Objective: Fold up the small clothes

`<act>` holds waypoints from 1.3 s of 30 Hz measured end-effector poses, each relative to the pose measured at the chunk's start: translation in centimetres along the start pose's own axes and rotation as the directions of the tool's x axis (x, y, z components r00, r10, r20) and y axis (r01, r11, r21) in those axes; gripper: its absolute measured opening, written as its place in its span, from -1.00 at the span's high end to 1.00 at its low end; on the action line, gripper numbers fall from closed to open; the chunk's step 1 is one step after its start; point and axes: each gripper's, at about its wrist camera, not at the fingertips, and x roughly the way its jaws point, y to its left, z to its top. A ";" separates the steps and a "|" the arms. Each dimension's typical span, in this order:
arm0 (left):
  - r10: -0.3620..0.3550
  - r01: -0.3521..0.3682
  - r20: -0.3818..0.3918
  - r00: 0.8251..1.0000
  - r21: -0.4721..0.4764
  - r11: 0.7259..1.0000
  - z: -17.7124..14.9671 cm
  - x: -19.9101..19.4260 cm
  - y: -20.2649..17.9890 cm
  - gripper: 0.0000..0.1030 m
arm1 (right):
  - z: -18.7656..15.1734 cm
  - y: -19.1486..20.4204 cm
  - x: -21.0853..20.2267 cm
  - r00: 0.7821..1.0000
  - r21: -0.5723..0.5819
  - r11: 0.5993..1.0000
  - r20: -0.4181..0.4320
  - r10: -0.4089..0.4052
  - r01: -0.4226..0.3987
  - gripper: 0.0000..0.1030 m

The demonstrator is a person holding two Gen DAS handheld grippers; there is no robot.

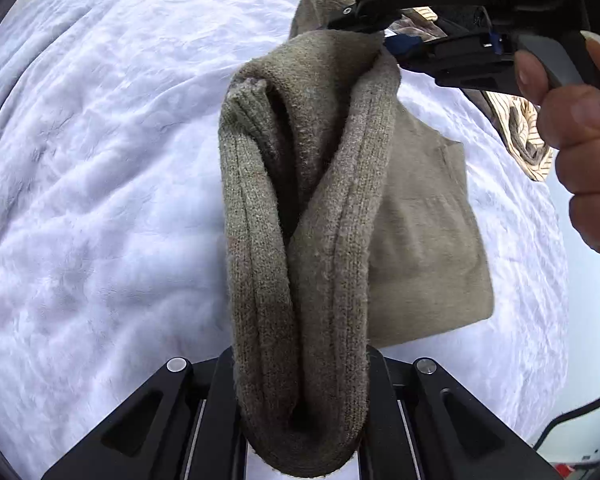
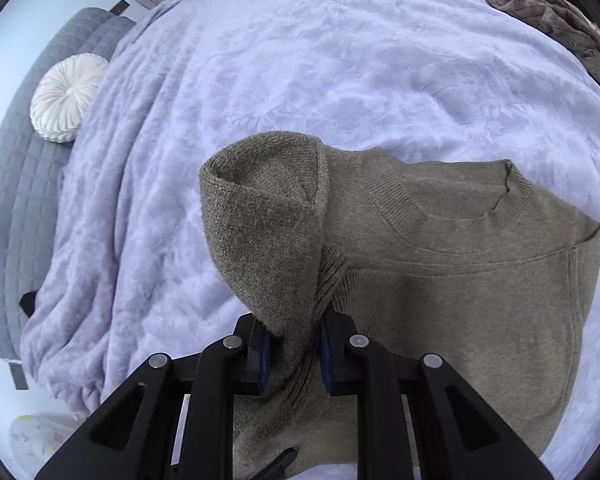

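Both hand-held grippers are clamped on the same olive knit sweater (image 2: 460, 280): the left gripper (image 1: 300, 452) pinches a thick rolled bundle of its ribbed hem or cuff, and the right gripper (image 2: 294, 356) has its blue pads squeezed on a gathered sleeve or shoulder edge. From where I stand, the sweater's body lies flat on the pale fleecy bedspread (image 2: 300, 60) while the gripped part hangs lifted above it. It looks soft, limp and fairly light, a knit that will stretch and sag rather than hold a crease, so I would grip it at ribbed edges and seams. A brown quilted throw (image 2: 548, 12) sits well apart, and a round white cushion (image 2: 70, 96) lies on the grey cover.
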 end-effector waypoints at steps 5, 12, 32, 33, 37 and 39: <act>0.033 -0.033 -0.022 0.999 -0.020 0.999 -0.1 -0.6 -0.2 0.83 | 0.5 -2.9 -2.4 0.998 -0.052 0.997 -0.024 0.058 -0.059 0.60; 0.185 -0.183 -0.045 0.982 0.042 0.982 0.8 -1.4 -4.9 0.83 | 0.7 -6.8 -4.3 0.993 -0.056 0.991 -0.022 0.119 -0.120 0.60; 0.331 -0.309 -0.086 0.940 0.198 0.930 0.9 3.6 -15.3 0.83 | 0.6 -16.0 -6.1 0.961 -0.096 0.957 0.000 0.276 -0.275 0.60; 0.328 -0.306 -0.086 0.941 0.202 0.930 0.9 3.8 -15.6 0.83 | 0.5 -16.7 -6.1 0.960 -0.096 0.955 0.003 0.281 -0.280 0.60; 0.319 -0.293 -0.092 0.943 0.222 0.930 0.9 4.9 -16.7 0.83 | 0.2 -18.9 -6.1 0.954 -0.079 0.952 0.014 0.299 -0.297 0.60; 0.314 -0.285 -0.097 0.945 0.231 0.930 0.8 5.5 -17.3 0.83 | 0.0 -20.0 -6.1 0.951 -0.072 0.949 0.020 0.308 -0.306 0.60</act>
